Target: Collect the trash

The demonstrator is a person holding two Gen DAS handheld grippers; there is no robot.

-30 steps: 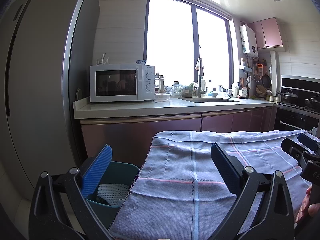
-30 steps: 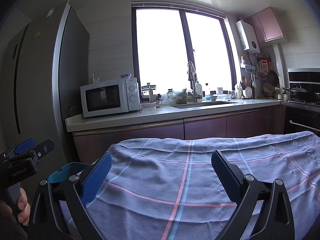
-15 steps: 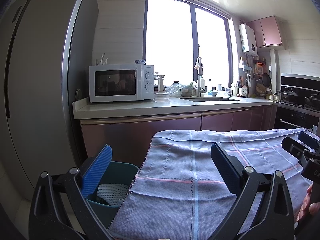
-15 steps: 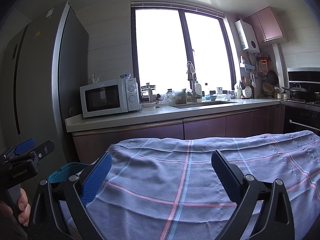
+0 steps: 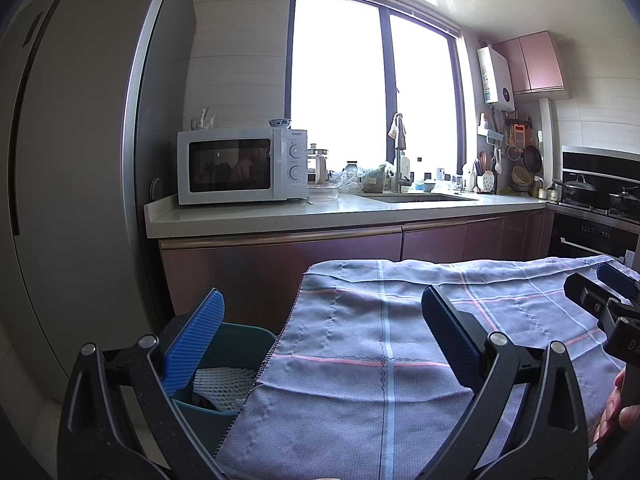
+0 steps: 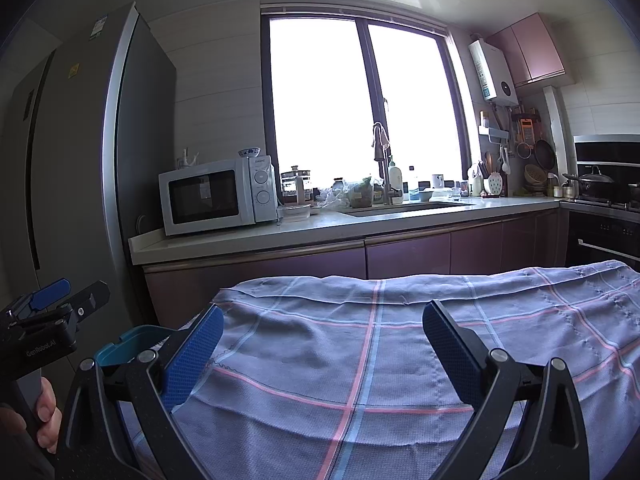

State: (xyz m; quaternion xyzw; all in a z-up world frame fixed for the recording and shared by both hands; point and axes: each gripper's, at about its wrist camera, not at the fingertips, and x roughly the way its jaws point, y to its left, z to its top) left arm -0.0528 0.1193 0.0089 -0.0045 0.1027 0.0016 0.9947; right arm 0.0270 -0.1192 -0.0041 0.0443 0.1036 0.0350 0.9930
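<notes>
Nothing has shifted: both grippers, left gripper (image 5: 322,322) and right gripper (image 6: 323,338), hover wide open, empty, over the cloth-covered table (image 5: 360,392); teal bin (image 5: 224,364) sits beside its left edge, nearest the left gripper.

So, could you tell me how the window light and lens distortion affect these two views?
Left wrist view: window blown out white, fridge edge bowed by the fisheye. Right wrist view: the same glare, dark vignetted corners, microwave front dim but readable.

Two tools (image 5: 320,332), one bin (image 5: 236,336), one cloth (image 5: 400,344)
</notes>
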